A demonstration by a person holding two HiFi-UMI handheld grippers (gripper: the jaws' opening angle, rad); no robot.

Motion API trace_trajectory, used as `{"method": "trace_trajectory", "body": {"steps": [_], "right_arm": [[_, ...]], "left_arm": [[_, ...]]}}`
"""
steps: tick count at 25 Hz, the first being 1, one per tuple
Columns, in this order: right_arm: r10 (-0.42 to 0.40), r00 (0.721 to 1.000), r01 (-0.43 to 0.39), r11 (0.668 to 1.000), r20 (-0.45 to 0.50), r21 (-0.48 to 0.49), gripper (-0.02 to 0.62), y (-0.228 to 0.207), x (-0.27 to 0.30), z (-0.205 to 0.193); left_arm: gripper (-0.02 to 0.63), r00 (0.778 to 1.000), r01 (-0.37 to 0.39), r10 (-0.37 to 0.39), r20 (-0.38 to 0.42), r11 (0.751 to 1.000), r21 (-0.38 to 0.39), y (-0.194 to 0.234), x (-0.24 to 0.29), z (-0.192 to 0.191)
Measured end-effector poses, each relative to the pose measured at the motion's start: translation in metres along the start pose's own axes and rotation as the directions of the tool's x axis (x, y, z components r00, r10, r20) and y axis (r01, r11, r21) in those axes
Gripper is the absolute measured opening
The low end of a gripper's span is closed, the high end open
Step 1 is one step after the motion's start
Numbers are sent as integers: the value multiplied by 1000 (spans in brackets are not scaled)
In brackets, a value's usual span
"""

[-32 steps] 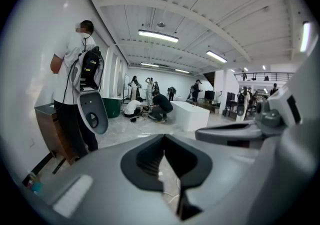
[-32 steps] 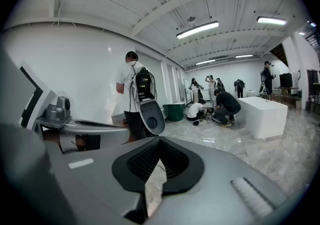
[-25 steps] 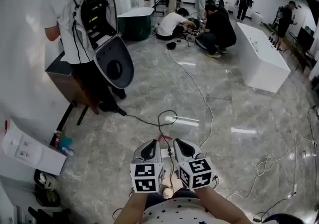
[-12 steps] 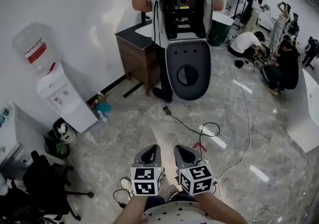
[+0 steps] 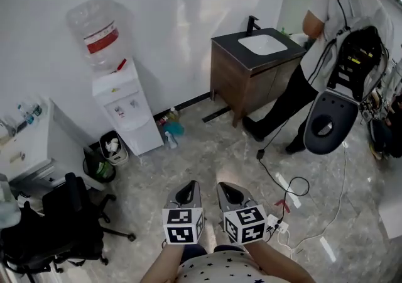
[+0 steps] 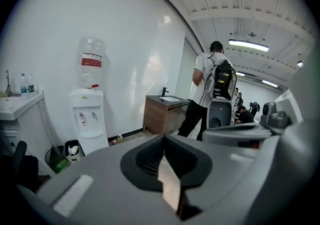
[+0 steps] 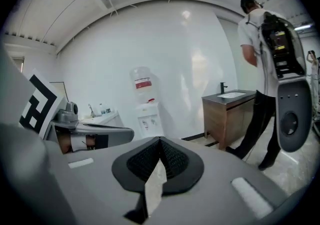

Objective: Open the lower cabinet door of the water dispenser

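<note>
A white water dispenser point(image 5: 125, 112) stands against the white wall, with a clear bottle point(image 5: 95, 29) bearing a red label on top. Its lower cabinet door point(image 5: 142, 138) is closed. The dispenser also shows in the left gripper view point(image 6: 88, 119) and the right gripper view point(image 7: 148, 118). My left gripper point(image 5: 187, 192) and right gripper point(image 5: 228, 191) are held side by side near my body, well away from the dispenser. Both have their jaws together with nothing between them.
A black bin point(image 5: 100, 161) sits left of the dispenser, bottles point(image 5: 168, 132) at its right foot. A wooden sink cabinet point(image 5: 254, 77) stands further right, beside a person point(image 5: 333, 61) wearing a backpack rig. A black chair point(image 5: 66, 222) is at lower left; cables point(image 5: 292, 197) lie on the floor.
The view has swung left across the room: the water dispenser has come from the left edge to the upper middle. Both grippers keep the same place before my body, still shut.
</note>
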State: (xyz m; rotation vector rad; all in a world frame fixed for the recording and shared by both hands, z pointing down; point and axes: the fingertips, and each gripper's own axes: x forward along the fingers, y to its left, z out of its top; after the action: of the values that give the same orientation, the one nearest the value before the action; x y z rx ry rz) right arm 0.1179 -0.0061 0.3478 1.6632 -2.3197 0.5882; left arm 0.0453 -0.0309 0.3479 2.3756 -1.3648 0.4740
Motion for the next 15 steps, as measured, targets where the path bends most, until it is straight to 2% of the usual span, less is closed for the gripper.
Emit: {"method": "trace_trajectory", "body": {"steps": [9, 15], "right_arm": [[115, 992, -117, 993, -59, -36, -5, 105, 139, 30], [170, 972, -185, 979, -164, -86, -5, 145, 199, 17]], "left_arm": [[6, 991, -130, 126, -47, 989, -72, 182, 3, 15], [6, 979, -199, 191, -74, 972, -125, 263, 11, 9]]}}
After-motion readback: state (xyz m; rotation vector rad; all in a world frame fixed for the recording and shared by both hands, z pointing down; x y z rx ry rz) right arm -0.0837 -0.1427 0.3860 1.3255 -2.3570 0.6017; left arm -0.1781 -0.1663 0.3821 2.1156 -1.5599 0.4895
